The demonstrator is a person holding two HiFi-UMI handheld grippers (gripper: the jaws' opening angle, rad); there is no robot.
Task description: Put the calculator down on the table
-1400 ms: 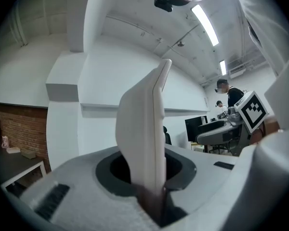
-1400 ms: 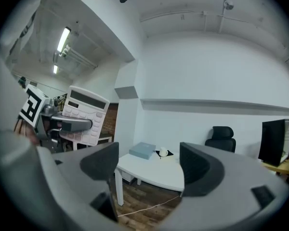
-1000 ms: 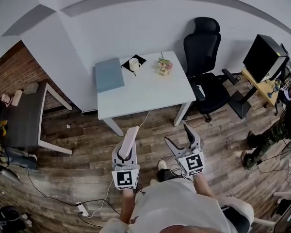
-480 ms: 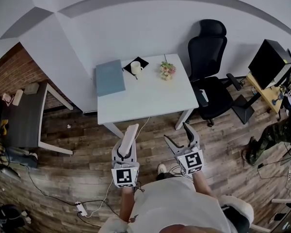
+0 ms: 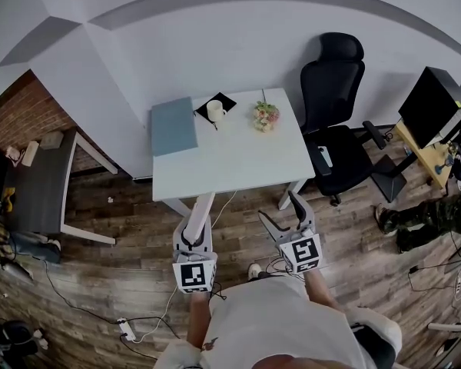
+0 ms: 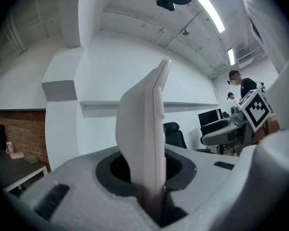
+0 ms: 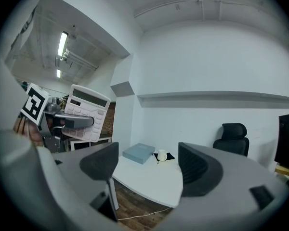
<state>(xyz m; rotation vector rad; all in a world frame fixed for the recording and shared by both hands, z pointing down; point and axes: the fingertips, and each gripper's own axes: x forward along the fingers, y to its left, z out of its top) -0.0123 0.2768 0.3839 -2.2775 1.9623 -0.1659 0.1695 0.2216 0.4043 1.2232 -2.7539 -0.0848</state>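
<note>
A white calculator (image 5: 203, 210) stands on edge between the jaws of my left gripper (image 5: 194, 235), which is shut on its lower end. In the left gripper view the calculator (image 6: 145, 138) is edge-on and rises straight up from the jaws. The right gripper view shows its keys and display (image 7: 89, 110) at the left. My right gripper (image 5: 280, 212) hangs beside the left one, open with nothing between its fingers. Both grippers are over the wooden floor just short of the near edge of the white table (image 5: 238, 164).
On the table lie a grey-blue book (image 5: 174, 125), a white cup (image 5: 213, 110) on a black mat and a small flower bunch (image 5: 266, 116). A black office chair (image 5: 334, 118) stands to its right, a grey desk (image 5: 38, 187) to its left. Cables trail on the floor.
Both grippers have moved forward toward the table, the calculator still in the left one. The table's near edge now lies close ahead of the jaws.
</note>
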